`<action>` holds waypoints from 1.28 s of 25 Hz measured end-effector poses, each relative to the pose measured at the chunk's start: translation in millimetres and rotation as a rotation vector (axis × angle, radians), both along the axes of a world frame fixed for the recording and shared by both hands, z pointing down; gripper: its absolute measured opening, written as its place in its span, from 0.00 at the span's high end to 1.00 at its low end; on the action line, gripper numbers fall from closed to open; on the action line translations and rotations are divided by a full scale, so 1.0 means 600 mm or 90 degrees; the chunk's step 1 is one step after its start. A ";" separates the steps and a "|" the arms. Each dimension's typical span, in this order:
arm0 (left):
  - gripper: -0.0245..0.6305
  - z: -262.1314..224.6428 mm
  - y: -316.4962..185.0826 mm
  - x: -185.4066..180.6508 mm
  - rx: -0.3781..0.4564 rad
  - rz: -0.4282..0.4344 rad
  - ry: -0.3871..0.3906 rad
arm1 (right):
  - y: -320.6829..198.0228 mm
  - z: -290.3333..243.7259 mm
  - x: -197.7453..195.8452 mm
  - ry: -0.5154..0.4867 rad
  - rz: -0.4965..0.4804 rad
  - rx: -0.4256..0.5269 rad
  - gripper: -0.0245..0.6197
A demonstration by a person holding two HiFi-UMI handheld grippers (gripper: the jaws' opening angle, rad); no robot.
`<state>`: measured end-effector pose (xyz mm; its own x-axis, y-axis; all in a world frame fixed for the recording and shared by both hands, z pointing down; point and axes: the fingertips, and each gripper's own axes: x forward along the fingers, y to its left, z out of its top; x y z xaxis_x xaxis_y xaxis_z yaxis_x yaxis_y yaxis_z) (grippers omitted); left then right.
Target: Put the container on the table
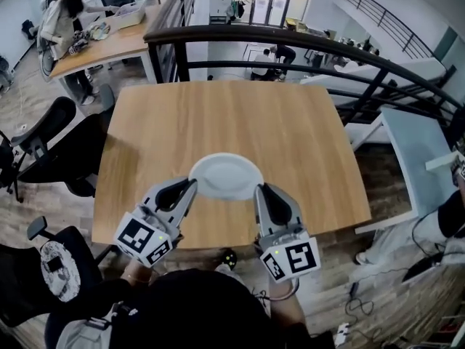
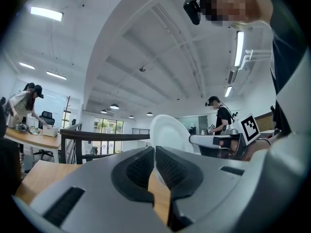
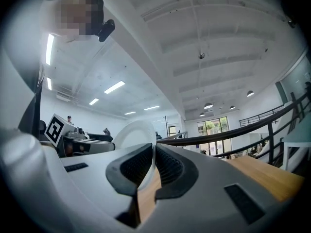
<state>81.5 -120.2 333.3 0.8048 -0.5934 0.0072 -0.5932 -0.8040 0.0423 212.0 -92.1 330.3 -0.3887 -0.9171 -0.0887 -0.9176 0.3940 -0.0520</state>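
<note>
Centrally, the shallow white container (image 1: 225, 175) lies over the near part of the wooden table (image 1: 290, 129); whether it touches the top cannot be told. The left gripper (image 1: 190, 189) pinches its left rim and the right gripper (image 1: 260, 193) its right rim, each pair of jaws nearly together.
</note>
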 end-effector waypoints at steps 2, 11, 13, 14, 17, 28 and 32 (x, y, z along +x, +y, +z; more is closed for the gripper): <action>0.93 0.006 -0.013 0.009 -0.002 -0.016 -0.004 | -0.018 0.006 0.010 0.001 -0.017 -0.004 0.92; 0.93 0.031 -0.051 0.028 -0.011 -0.103 -0.024 | -0.084 0.033 0.033 0.000 -0.096 -0.019 0.92; 0.93 0.034 -0.055 0.025 -0.009 -0.118 -0.033 | -0.094 0.040 0.031 -0.001 -0.109 -0.022 0.92; 0.93 0.036 -0.058 0.023 -0.007 -0.124 -0.038 | -0.099 0.044 0.028 -0.001 -0.114 -0.023 0.92; 0.93 0.045 -0.066 0.015 -0.008 -0.141 -0.057 | -0.114 0.055 0.019 0.001 -0.130 -0.028 0.92; 0.93 0.109 -0.101 0.022 -0.055 -0.116 -0.098 | -0.150 0.120 0.025 0.015 -0.117 -0.082 0.92; 0.93 0.130 -0.126 0.021 -0.070 -0.101 -0.113 | -0.173 0.140 0.023 0.024 -0.106 -0.103 0.92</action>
<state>94.0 -195.6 411.6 0.6824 -0.6996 0.2119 -0.7172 -0.6968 0.0089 226.1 -196.0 414.5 -0.5359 -0.8412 0.0723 -0.8433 0.5292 -0.0935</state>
